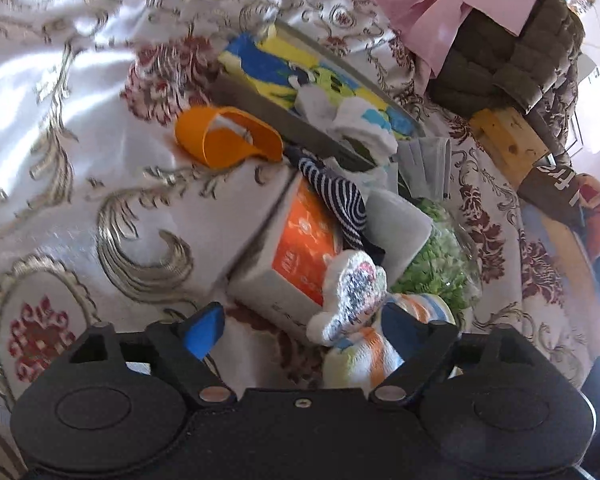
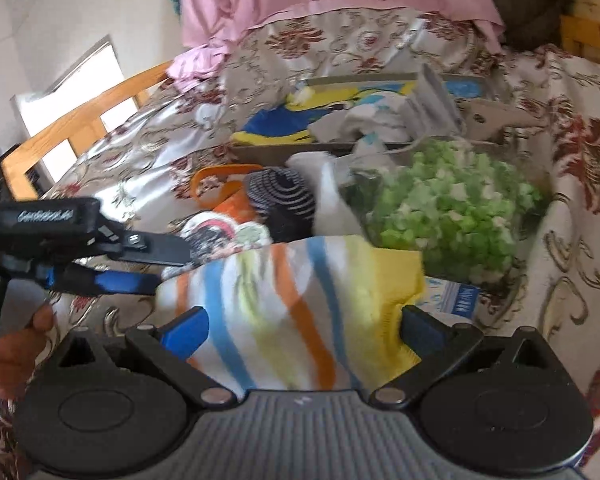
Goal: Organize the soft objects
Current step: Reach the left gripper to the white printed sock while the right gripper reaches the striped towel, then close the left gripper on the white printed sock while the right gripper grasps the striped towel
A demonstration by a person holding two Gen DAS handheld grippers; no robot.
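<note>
Striped in orange, blue and yellow, the sock (image 2: 284, 300) lies on the bedspread (image 1: 60, 120) between our right gripper (image 2: 304, 320) fingers, spread wide around it. Our left gripper (image 1: 304, 320) is also wide, the sock beside one finger; whether it touches, we cannot tell.

Striped sock (image 2: 284, 304) crumpled on bedspread, beside patterned sock (image 1: 350, 296).
</note>
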